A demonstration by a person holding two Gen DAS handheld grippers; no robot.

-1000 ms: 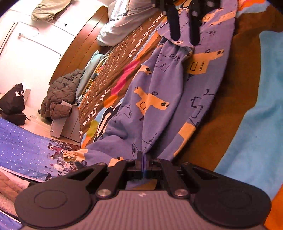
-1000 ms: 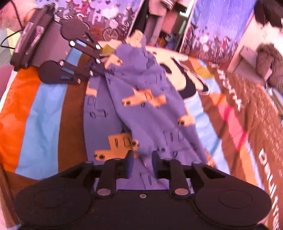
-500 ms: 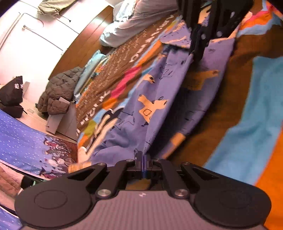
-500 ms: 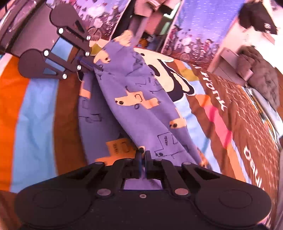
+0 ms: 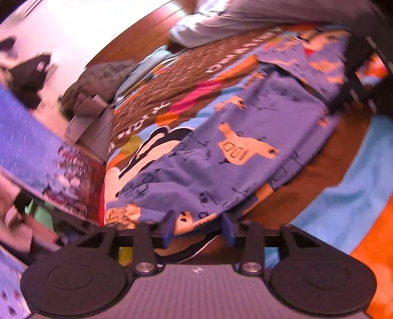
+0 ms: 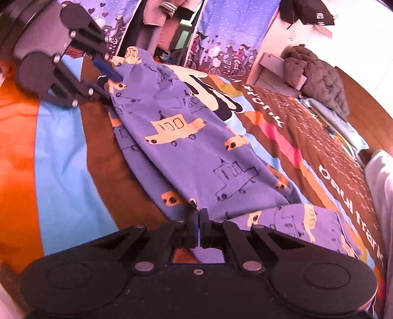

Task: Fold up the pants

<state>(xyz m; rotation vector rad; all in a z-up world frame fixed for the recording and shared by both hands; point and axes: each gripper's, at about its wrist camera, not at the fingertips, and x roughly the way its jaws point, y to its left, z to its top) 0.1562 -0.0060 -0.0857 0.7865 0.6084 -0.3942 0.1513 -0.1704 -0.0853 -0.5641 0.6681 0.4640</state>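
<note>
The pants [image 5: 221, 157] are purple with cream car prints and lie lengthwise on a striped bedspread [image 5: 343, 201]; they also show in the right wrist view [image 6: 186, 147]. My left gripper [image 5: 199, 228] is open, its blue fingertips [image 5: 169, 225] on either side of the cuff end. It appears in the right wrist view [image 6: 108, 81] at the far end of the pants. My right gripper [image 6: 199, 223] is shut on the pants at the waist end, where the fabric folds over [image 6: 307, 220].
A grey padded jacket [image 6: 319, 78] lies at the bed's far side by white drawers [image 6: 270, 63]. A light grey pillow or bedding [image 5: 245, 22] sits at the head of the bed. A blue printed curtain [image 6: 233, 32] hangs beyond the foot.
My left gripper was shut on the cuff end and now stands open. My right gripper closed on the waist end and keeps hold. Both leg layers now lie flatter, stacked together.
</note>
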